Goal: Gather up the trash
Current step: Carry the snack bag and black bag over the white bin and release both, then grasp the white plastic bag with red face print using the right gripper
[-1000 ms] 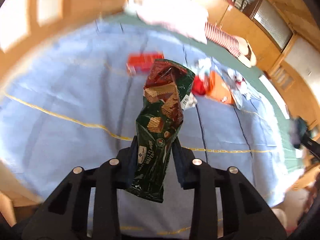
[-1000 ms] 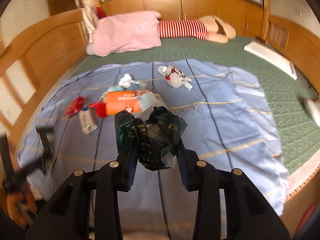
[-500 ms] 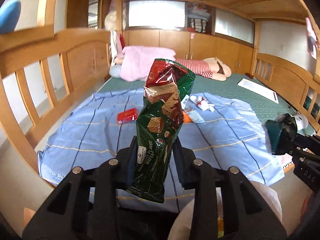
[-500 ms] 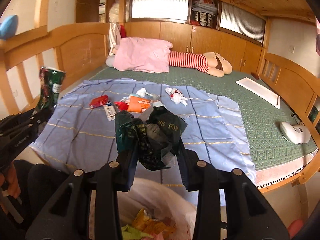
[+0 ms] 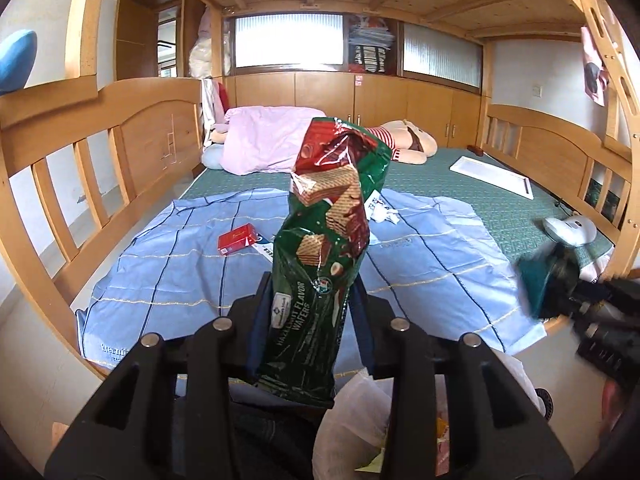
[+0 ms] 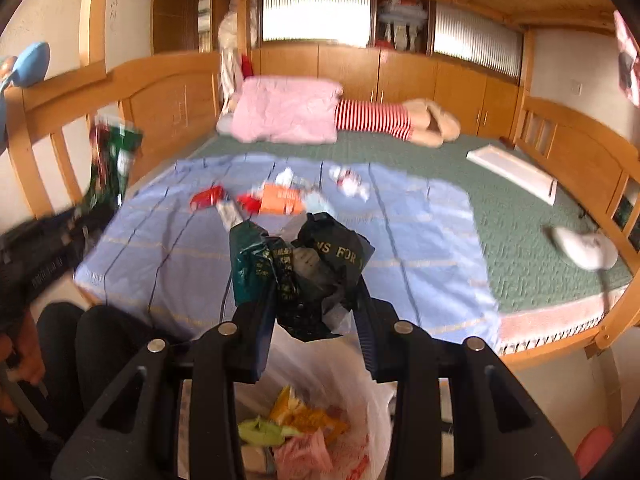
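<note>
My left gripper point(image 5: 310, 300) is shut on a green hazelnut wafer wrapper point(image 5: 324, 240) that stands upright between the jaws. My right gripper point(image 6: 312, 300) is shut on a crumpled dark green plastic bag point(image 6: 300, 260), held above a white trash bag point(image 6: 320, 412) with wrappers inside. The trash bag's rim also shows in the left wrist view point(image 5: 356, 416). More trash lies on the blue sheet point(image 6: 420, 240): a red box point(image 5: 236, 239), an orange packet point(image 6: 280, 200), and white crumpled wrappers point(image 6: 348, 180).
The bed has wooden rails point(image 5: 100, 152) on both sides. A pink pillow point(image 6: 288, 112) and a striped plush point(image 6: 380, 120) lie at the far end. A white flat box point(image 6: 512, 172) and a white device point(image 6: 584, 248) rest on the green mattress, right side.
Both grippers pulled back from the bed and now hang over the trash bag at the bed's foot. Each still holds its wrapper.
</note>
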`<state>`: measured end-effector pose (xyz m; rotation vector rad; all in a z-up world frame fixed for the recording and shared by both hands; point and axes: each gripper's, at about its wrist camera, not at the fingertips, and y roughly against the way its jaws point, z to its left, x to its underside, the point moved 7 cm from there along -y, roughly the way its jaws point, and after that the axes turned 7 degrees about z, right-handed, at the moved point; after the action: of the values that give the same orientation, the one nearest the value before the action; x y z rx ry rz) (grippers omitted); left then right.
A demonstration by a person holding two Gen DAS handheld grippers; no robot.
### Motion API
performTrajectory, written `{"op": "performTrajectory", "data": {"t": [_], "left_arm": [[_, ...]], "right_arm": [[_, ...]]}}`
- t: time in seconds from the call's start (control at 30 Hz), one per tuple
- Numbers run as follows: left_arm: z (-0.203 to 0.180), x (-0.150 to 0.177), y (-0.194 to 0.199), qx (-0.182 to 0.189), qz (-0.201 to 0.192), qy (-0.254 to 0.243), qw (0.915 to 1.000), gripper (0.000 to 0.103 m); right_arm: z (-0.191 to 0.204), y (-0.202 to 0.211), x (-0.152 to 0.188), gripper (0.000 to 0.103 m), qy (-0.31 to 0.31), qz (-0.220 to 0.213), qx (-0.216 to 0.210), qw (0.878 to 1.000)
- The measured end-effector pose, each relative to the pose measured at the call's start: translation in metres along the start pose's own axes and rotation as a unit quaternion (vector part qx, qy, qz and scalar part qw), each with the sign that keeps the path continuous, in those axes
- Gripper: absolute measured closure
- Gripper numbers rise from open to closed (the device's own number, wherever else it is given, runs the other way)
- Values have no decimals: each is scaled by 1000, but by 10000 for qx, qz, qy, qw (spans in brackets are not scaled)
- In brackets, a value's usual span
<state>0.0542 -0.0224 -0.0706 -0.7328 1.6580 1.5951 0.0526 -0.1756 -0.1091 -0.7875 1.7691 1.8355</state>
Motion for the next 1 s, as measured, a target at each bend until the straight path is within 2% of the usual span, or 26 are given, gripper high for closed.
{"op": "performTrajectory", "data": {"t": [0.13, 0.23, 0.33, 0.4, 0.43, 0.47, 0.6, 0.67, 0.77, 0.8, 0.83, 0.9, 0.93, 0.97, 1.0], "left_arm": [[-5, 2, 1, 33, -9, -91, 10000, 65], [-7, 3, 1, 65, 15, -113, 9999, 65], [-9, 4, 0, 84, 41, -128, 9999, 65], [-9, 5, -4, 142, 101, -130, 9998, 64], [-8, 9, -8, 304, 230, -82, 9992, 64], [-7, 11, -13, 404, 336, -19, 9986, 64], [-3, 31, -36, 741, 898, 29, 9932, 64], [-9, 44, -49, 1149, 1254, -26, 9854, 63], [-25, 74, -70, 1737, 2047, -256, 9629, 56], [-32, 84, -75, 1968, 2305, -357, 9523, 44], [-44, 101, -82, 2363, 2700, -477, 9322, 26], [-54, 117, -89, 2631, 3034, -553, 9141, 14], [-54, 122, -94, 2632, 3143, -572, 9103, 14], [-51, 122, -100, 2557, 3171, -565, 9115, 14], [-43, 118, -106, 2472, 3099, -510, 9166, 13]], "right_arm": [[1, -27, 28, 65, 56, 546, 35, 9985], [3, -37, 39, 65, -6, 785, -102, 9969], [4, -44, 47, 59, -4, 991, -128, 9950], [1, -44, 49, 47, -56, 1009, -81, 9948], [-3, -41, 48, 37, -128, 952, -45, 9954], [-7, -37, 47, 32, -235, 875, -29, 9959], [-29, -24, 37, 31, -629, 622, -7, 9961], [-39, -20, 33, 29, -836, 494, 67, 9953], [-52, -19, 23, 28, -1175, 346, 57, 9925], [-55, -20, 19, 28, -1264, 327, 33, 9914], [-57, -23, 15, 28, -1342, 320, 8, 9904], [-60, -31, 4, 27, -1442, 350, -27, 9889], [-61, -34, 0, 27, -1450, 363, -31, 9888], [-61, -39, -8, 26, -1443, 369, -36, 9888], [-61, -43, -16, 26, -1409, 357, -48, 9894]]}}
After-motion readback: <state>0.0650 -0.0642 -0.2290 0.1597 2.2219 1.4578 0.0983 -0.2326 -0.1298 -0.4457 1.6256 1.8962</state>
